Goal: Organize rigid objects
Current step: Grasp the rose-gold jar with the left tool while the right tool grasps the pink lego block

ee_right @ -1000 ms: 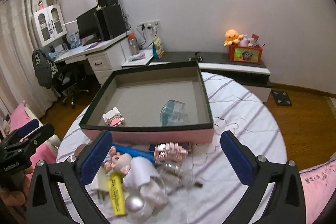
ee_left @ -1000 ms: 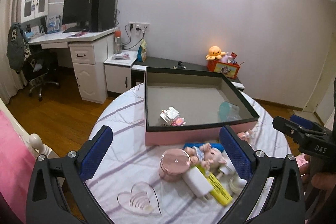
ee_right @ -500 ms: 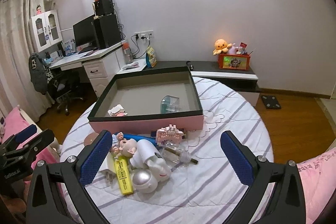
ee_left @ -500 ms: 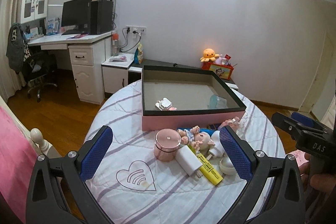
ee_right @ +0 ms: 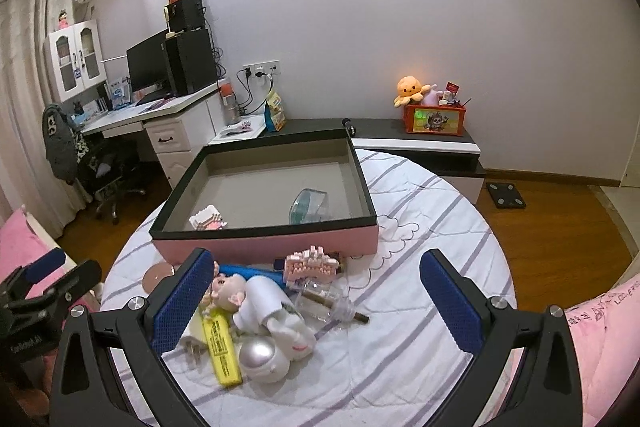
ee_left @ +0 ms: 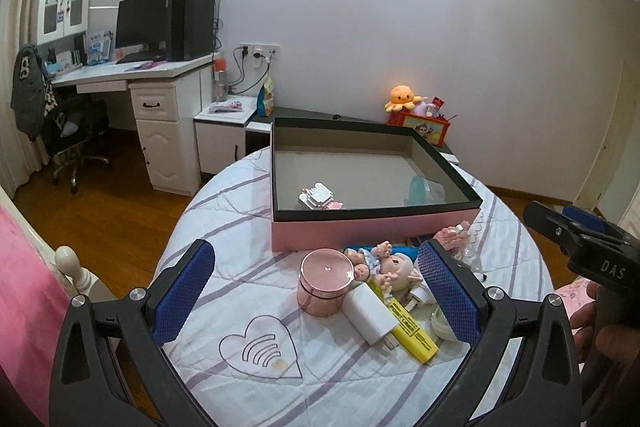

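Toys and small hard items lie heaped on the round counter just in front of the pink box.

Left wrist view: the left tongs hang released, jaws wide, empty, above the near side of the heap. Between them sit a pink jar, a doll, a white plug and a yellow marker, all touching or overlapping. Inside the box lie a brick model and a clear teal piece. The right tongs show at the right edge.

Right wrist view: the right tongs are also released and empty. Their left pad sits over the doll; a white bottle, a pearly ball, a second brick model and a clear vial crowd the middle. The jar is mostly hidden here.

The step in hand looks like choosing the next piece. The jar seems the cleanest pick for the left side: it stands upright at the heap's edge, so closing across its round wall low down should hold it without dragging the plug. The right would likely do best with the second brick model, topmost and nearest the box, gripped gently on its flat faces; it could shed bricks. Lift straight up before crossing the box wall.
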